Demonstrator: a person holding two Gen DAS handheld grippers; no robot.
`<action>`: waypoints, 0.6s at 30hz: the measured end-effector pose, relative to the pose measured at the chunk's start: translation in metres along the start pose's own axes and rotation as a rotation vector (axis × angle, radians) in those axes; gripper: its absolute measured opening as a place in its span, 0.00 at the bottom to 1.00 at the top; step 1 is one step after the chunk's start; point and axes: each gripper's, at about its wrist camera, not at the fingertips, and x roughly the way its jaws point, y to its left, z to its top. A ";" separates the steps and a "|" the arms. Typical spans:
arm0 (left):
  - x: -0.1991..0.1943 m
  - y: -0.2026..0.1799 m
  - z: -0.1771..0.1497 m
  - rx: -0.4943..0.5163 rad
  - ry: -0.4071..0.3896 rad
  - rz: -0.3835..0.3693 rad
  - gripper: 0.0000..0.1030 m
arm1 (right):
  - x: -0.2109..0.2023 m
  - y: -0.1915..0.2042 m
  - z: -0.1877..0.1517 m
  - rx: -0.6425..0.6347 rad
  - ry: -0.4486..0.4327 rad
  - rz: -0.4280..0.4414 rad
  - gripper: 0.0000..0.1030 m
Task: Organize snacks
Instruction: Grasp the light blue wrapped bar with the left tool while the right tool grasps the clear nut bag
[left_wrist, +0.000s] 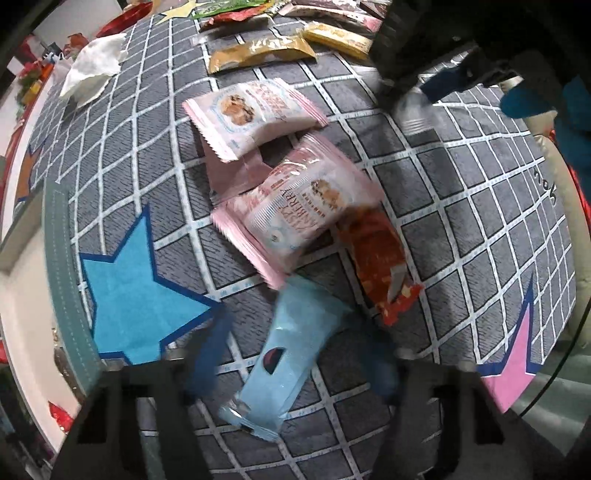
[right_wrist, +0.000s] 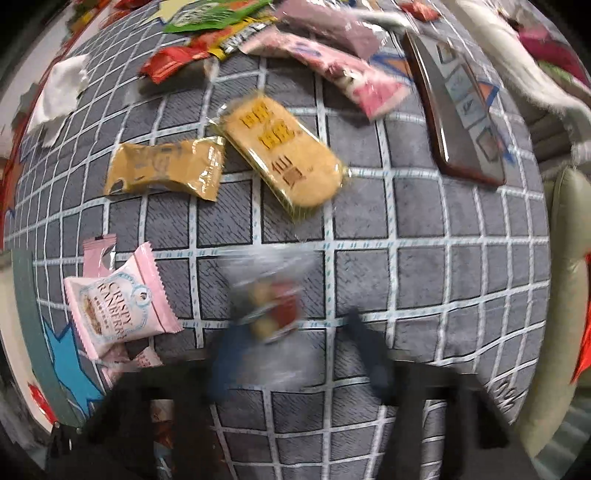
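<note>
The worktop (left_wrist: 461, 166), under a grey checked cloth with coloured stars, carried many snacks, not yet in order. Far ahead of both claws a mixed heap of packets lay along the far edge.

Just ahead of the left claw (left_wrist: 295, 332) lay two pink packets (left_wrist: 295, 210), one half over the other, and an orange-red packet (left_wrist: 380, 258) to their right. Ahead of the right claw (right_wrist: 295, 325) were a tan packet (right_wrist: 166, 170) and a long biscuit packet (right_wrist: 284, 155), touching at one end.

The left claw pointed down and stood released. The light-blue packet (left_wrist: 291, 343) lay slanted between its fingers, with a gap at each side. In the right claw a small clear packet (right_wrist: 273, 306) sat between the fingers, but the picture was too blurred: I cannot tell if it was clenched.

I think the step was picking single packets for sorting. Next, the left claw should close on the light-blue packet across its narrow side, then lift it without dragging the pink ones.
</note>
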 end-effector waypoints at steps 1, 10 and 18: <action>-0.002 0.003 0.002 -0.010 0.004 -0.005 0.38 | -0.005 -0.006 -0.007 -0.008 0.005 0.010 0.30; -0.016 0.044 -0.009 -0.165 0.045 -0.112 0.37 | -0.042 -0.050 -0.072 0.041 0.036 0.173 0.29; -0.044 0.054 -0.020 -0.185 0.036 -0.078 0.37 | -0.063 -0.060 -0.129 0.059 0.088 0.215 0.29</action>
